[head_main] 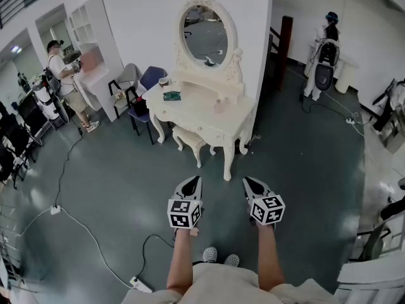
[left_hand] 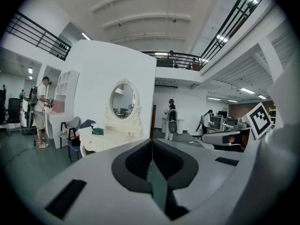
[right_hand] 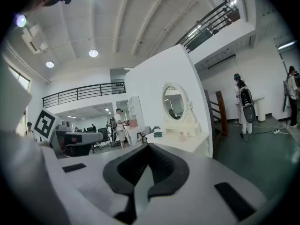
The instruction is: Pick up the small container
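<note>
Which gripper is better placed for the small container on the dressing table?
Right gripper, marginally: small container sits on the dressing table's right half. Left gripper and it are shut.

White dressing table, oval mirror (ornate frame), blue chair — cable on floor

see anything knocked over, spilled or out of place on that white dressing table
Nothing stands out. The dressing table stands level, its mirror upright, the stool tucked beneath. No spill shows on top, though the small container there is too small to judge closely.
</note>
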Tool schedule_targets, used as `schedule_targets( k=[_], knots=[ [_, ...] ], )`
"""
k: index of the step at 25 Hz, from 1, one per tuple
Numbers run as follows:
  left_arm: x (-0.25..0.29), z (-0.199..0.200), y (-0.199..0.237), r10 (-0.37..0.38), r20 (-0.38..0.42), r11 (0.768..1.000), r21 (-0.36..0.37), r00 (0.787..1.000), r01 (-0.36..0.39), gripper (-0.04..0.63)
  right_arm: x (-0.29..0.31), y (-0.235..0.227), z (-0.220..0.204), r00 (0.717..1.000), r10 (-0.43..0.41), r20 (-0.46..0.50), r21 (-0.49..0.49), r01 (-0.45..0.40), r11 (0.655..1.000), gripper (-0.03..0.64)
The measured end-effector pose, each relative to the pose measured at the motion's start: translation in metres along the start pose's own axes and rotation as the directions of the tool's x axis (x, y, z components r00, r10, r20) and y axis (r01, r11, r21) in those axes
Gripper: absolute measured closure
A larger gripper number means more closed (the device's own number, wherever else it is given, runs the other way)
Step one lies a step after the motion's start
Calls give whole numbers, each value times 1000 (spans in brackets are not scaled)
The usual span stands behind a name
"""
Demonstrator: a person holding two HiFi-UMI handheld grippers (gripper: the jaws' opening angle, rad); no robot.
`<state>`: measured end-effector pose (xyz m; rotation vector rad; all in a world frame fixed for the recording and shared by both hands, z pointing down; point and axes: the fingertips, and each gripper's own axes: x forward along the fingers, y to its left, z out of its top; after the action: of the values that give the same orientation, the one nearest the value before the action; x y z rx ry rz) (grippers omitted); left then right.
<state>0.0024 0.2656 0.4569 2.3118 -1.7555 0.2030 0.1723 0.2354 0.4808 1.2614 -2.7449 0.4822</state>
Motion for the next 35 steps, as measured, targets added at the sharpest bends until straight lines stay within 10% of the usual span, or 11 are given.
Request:
schedule_targets(
  k=[26, 29, 35],
  knots=[
    [7, 7, 39, -24, 90, 1000, -12, 996, 25, 565, 37, 24, -1, 999, 32, 4, -38, -32, 999, 597],
    [11, 9, 44, -44, 91, 999, -6, 995, 45, 565, 46, 23, -1, 1000, 20, -5, -38, -20, 999, 472],
    [23, 12, 65, -73, 80, 997, -7, 994, 74, 568, 72, 26, 1, 1000, 4, -5, -40, -4, 999, 426]
  ],
)
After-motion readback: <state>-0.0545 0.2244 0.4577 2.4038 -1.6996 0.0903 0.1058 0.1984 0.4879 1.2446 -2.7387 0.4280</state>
